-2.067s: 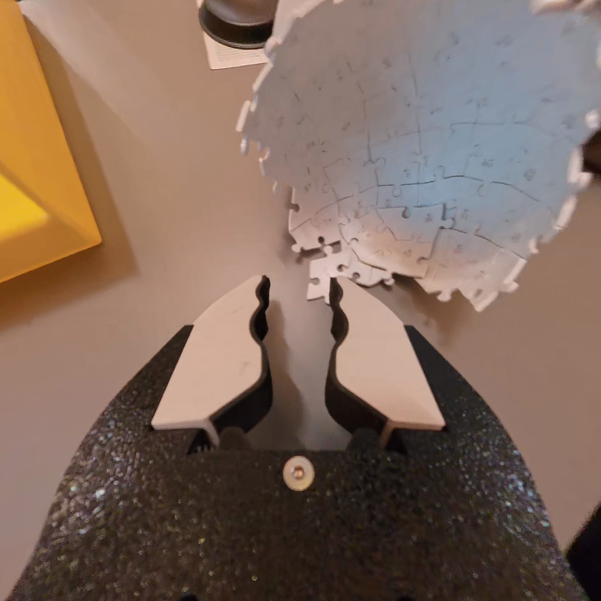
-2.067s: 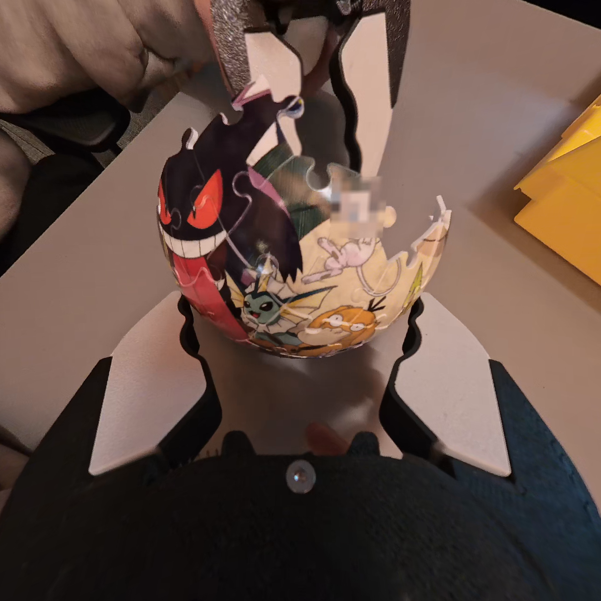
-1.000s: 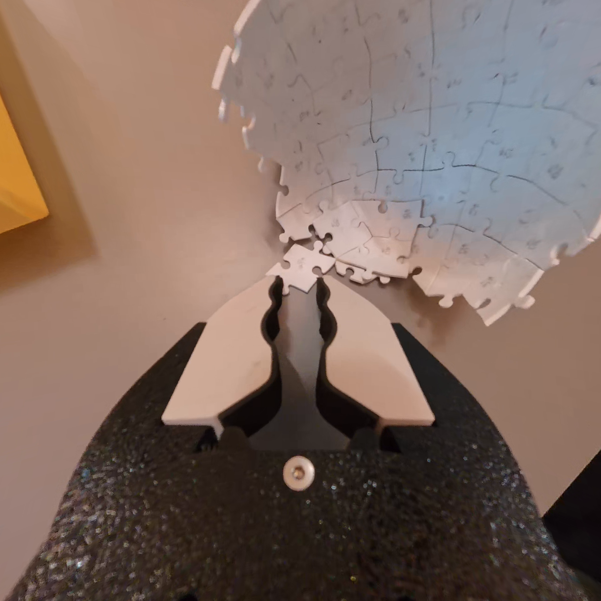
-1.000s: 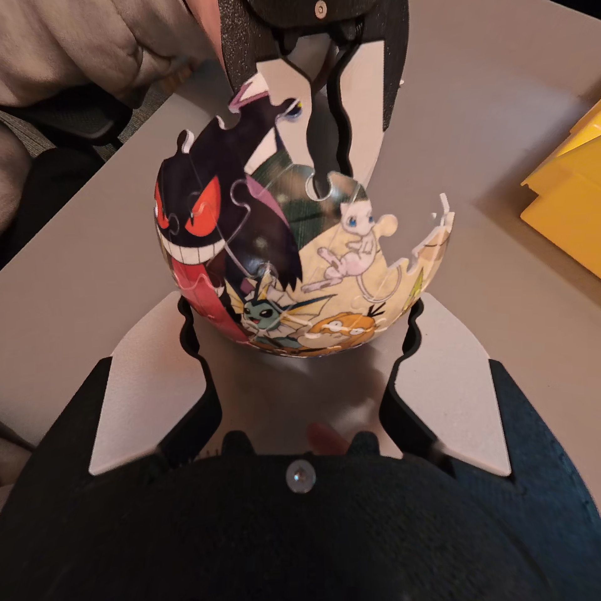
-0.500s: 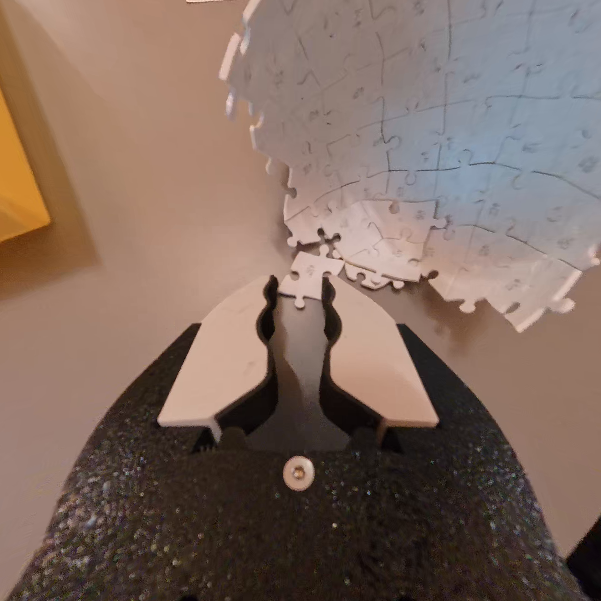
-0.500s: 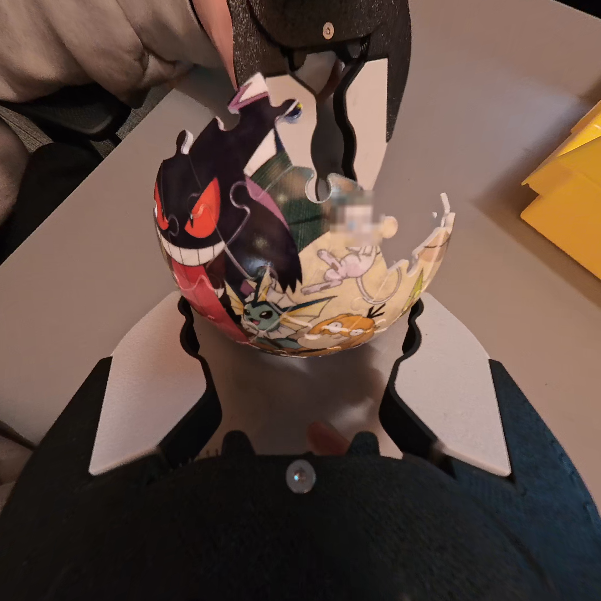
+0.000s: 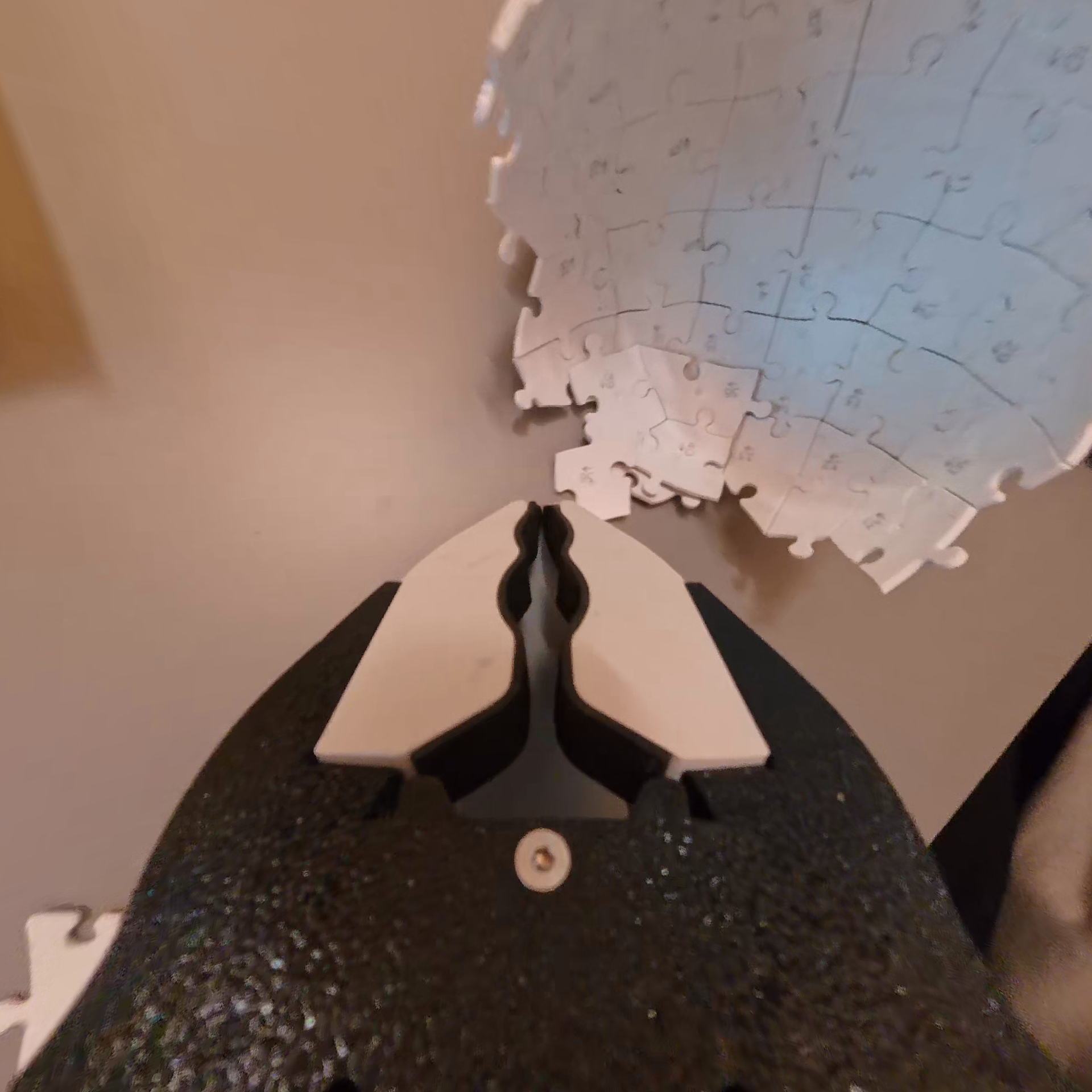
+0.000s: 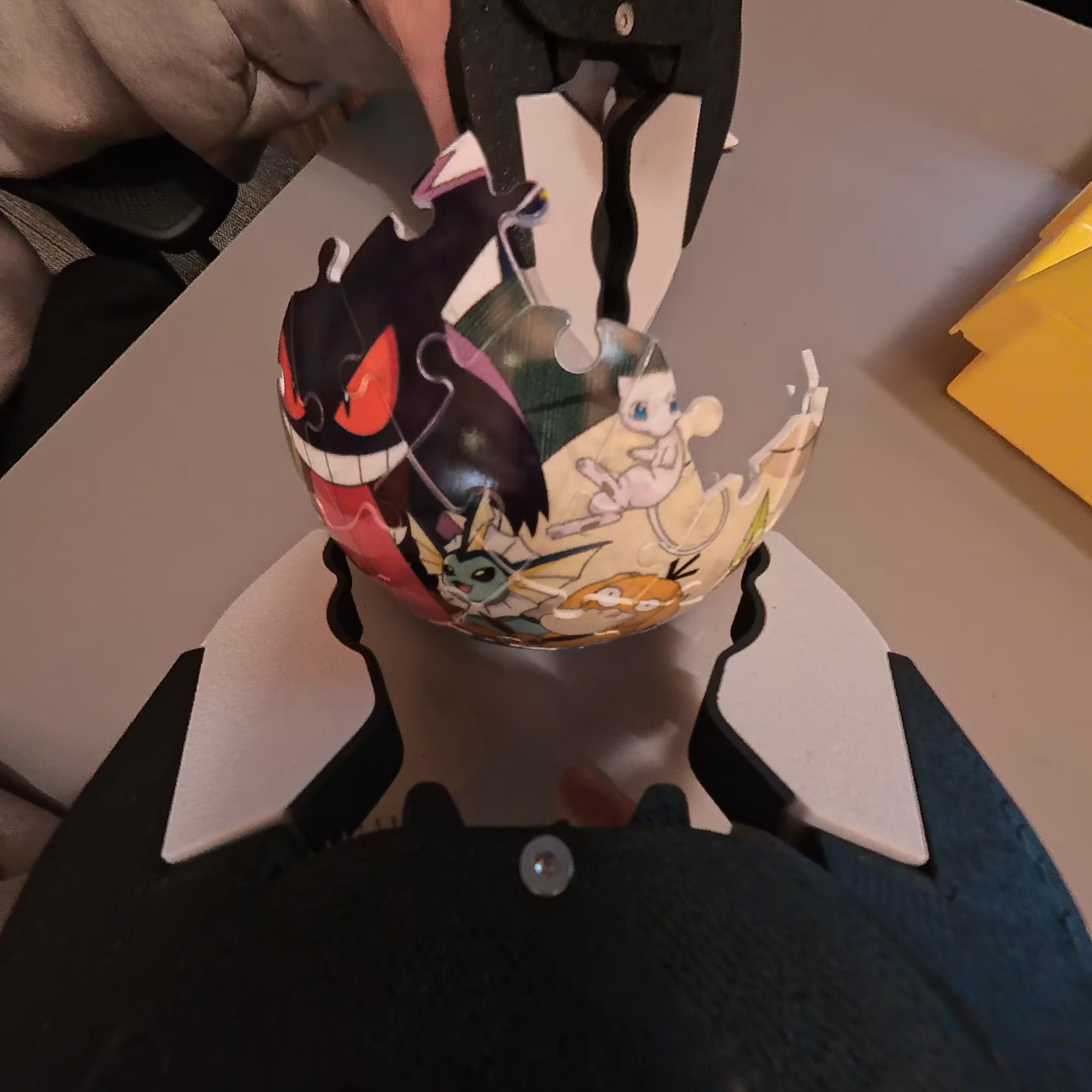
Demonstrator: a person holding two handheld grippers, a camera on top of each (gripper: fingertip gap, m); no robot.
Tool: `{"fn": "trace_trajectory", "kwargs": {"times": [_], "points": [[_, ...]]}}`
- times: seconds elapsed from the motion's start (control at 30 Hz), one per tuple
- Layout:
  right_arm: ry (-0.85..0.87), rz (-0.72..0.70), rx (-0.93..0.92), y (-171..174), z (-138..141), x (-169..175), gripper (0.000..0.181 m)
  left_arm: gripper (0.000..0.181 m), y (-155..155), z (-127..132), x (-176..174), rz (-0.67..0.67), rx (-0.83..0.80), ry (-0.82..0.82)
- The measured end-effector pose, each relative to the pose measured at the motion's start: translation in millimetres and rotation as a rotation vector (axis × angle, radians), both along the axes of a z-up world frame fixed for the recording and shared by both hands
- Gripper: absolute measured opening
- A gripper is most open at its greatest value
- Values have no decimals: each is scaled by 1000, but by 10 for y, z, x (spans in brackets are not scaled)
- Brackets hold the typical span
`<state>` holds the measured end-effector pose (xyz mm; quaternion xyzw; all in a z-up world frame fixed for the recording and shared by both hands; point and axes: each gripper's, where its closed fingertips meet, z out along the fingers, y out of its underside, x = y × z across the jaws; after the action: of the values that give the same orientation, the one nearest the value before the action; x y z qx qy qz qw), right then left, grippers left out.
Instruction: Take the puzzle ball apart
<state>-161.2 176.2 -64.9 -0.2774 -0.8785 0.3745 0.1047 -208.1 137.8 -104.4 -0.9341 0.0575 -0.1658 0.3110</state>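
Observation:
The puzzle ball (image 8: 532, 473) is a half-open shell with cartoon prints. In the left wrist view its white numbered inside (image 7: 827, 266) faces me. My right gripper (image 8: 543, 561) is spread wide, with its fingertips (image 8: 337, 567) pressed on both lower sides of the ball. My left gripper (image 7: 542, 509) is shut, its tips just left of a piece (image 7: 591, 481) that sticks out of the ball's rim. I see no piece clamped between its jaws. In the right wrist view the left gripper (image 8: 611, 322) comes down from the far side to the rim.
A yellow box (image 8: 1034, 366) stands on the grey table (image 8: 886, 177) to the right. A loose white puzzle piece (image 7: 53, 969) lies beside my left gripper. A person's sleeve (image 8: 148, 71) is at the table's far left edge. Left tips to right tips: about 9 cm.
My left gripper has shut its fingers. The rim piece that sat between its tips now lies to their right, still joined to the ball. The right gripper and the ball have not moved.

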Motion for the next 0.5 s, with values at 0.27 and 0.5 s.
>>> {"fn": "trace_trajectory", "kwargs": {"times": [0.27, 0.5], "points": [[3, 2, 7, -5, 2, -1, 125, 34, 178, 157, -23, 56, 115, 10], [2, 2, 6, -5, 2, 0, 125, 49, 164, 2, -81, 26, 44, 214]]}}
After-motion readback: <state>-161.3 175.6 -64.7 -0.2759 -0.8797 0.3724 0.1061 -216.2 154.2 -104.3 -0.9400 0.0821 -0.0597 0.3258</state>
